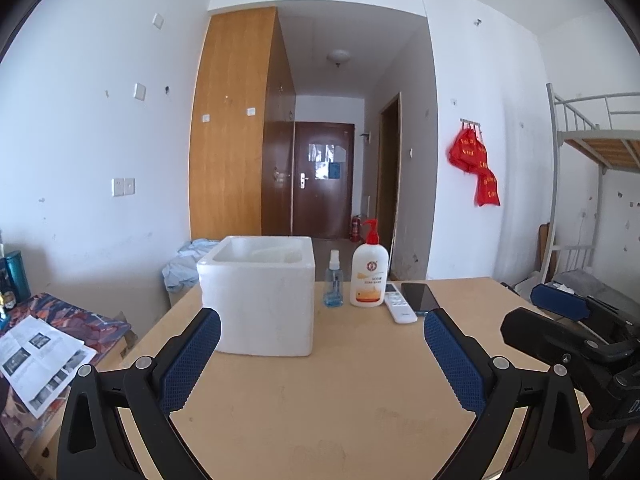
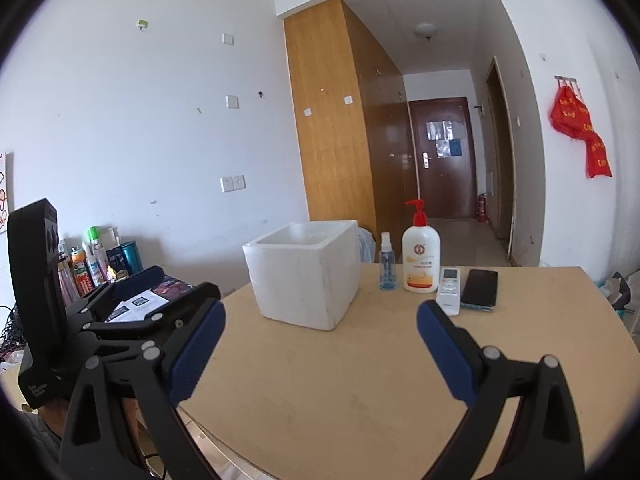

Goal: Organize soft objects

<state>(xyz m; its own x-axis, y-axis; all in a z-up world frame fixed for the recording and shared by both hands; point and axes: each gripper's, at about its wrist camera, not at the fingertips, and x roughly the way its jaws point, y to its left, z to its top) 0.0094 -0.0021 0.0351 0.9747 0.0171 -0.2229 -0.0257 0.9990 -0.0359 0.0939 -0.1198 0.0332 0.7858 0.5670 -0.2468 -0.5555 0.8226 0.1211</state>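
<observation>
A white foam box [image 1: 259,297] stands open-topped on the tan table [image 1: 340,400]; it also shows in the right wrist view [image 2: 306,274]. My left gripper [image 1: 322,356] is open and empty, held over the table's near part just short of the box. My right gripper [image 2: 320,344] is open and empty, over the near table, with the box ahead and slightly left. The right gripper also shows in the left wrist view [image 1: 560,320], and the left gripper in the right wrist view [image 2: 132,300]. No soft object shows on the table.
Behind the box stand a small blue spray bottle [image 1: 333,284], a white lotion pump bottle [image 1: 369,270], a white remote [image 1: 400,306] and a black phone [image 1: 420,296]. A side table with papers [image 1: 36,356] and bottles [image 2: 96,264] is on the left. A bunk bed [image 1: 592,152] stands right.
</observation>
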